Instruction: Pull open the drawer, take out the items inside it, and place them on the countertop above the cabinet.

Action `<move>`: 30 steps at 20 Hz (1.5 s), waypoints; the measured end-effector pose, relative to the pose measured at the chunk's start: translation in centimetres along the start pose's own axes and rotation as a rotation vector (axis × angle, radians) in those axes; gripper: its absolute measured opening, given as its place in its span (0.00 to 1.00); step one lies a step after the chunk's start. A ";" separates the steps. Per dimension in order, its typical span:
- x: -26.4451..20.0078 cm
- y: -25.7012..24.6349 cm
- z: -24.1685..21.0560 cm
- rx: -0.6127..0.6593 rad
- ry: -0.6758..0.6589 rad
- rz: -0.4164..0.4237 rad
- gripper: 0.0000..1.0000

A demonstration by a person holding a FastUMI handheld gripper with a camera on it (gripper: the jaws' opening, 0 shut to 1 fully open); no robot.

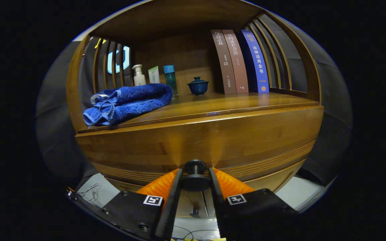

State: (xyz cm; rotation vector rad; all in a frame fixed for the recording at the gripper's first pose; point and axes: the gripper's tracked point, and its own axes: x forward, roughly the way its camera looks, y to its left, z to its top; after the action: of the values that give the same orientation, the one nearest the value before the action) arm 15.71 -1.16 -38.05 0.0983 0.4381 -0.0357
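A wooden cabinet stands close ahead, its closed drawer front (199, 140) filling the space just beyond my fingers. A round black knob (195, 174) sticks out of the drawer's lower middle. My gripper (195, 172) has its orange fingers (159, 185) on either side of that knob, pressing against it. The countertop (219, 102) lies above the drawer. A folded blue towel (127, 102) rests on the countertop's left part, near its front edge. The drawer's inside is hidden.
At the back of the countertop stand a white pump bottle (139, 75), a small carton (153, 75), a teal bottle (171, 79), a dark blue lidded cup (198, 86) and three upright books (241, 62). Slatted wooden sides (280, 57) close in the shelf.
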 end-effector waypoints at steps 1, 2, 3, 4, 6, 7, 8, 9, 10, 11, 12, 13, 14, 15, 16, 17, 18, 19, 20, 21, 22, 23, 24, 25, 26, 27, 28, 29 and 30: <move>-0.2 0.0 0.0 0.000 0.001 -0.002 0.50; 0.4 0.0 -0.1 0.000 0.004 0.000 0.49; 0.0 0.1 0.0 -0.010 0.011 -0.001 0.42; 0.0 0.1 -0.1 -0.021 0.017 0.000 0.42; 0.1 0.0 -0.1 -0.023 0.024 0.003 0.42; 0.0 0.0 -0.1 -0.024 0.027 0.001 0.42; -0.1 0.0 -0.2 -0.024 0.030 -0.001 0.42; -0.3 -0.1 -0.2 -0.021 0.032 -0.002 0.42; -0.7 -0.1 -0.3 -0.023 0.032 -0.002 0.42; -1.1 -0.1 -0.4 -0.031 0.031 -0.003 0.37; -1.6 -0.2 -0.6 -0.042 0.036 -0.009 0.32; -1.5 -0.4 -1.0 -0.052 0.037 -0.014 0.26; -2.8 -0.3 -0.9 -0.052 0.038 -0.011 0.26; -3.2 -0.3 -1.0 -0.046 0.037 -0.006 0.26; -3.6 -0.3 -1.2 -0.044 0.042 -0.004 0.26; -4.1 -0.3 -1.4 -0.048 0.052 -0.003 0.26; -4.7 -0.3 -1.7 -0.053 0.058 -0.001 0.26; -5.3 -0.3 -1.8 -0.055 0.061 0.001 0.26; -5.9 -0.4 -2.0 -0.057 0.065 0.003 0.26; -6.6 -0.5 -2.2 -0.056 0.067 0.003 0.26; -7.3 -0.5 -2.4 -0.054 0.067 0.003 0.26; -8.0 -0.5 -2.7 -0.054 0.068 0.002 0.26; -8.8 -0.5 -3.0 -0.053 0.070 0.001 0.26; -9.5 -0.6 -3.2 -0.052 0.073 0.001 0.26; -10.3 -0.6 -3.5 -0.049 0.076 0.001 0.26; -11.0 -0.5 -3.7 -0.048 0.080 0.001 0.26; -11.7 -0.5 -4.0 -0.048 0.084 0.002 0.26; -12.4 -0.6 -4.2 -0.048 0.088 0.003 0.26; -13.1 -0.6 -4.5 -0.046 0.095 0.004 0.26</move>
State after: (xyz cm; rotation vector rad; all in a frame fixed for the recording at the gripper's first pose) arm 1.93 -1.14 -36.59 0.0553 0.5330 -0.0173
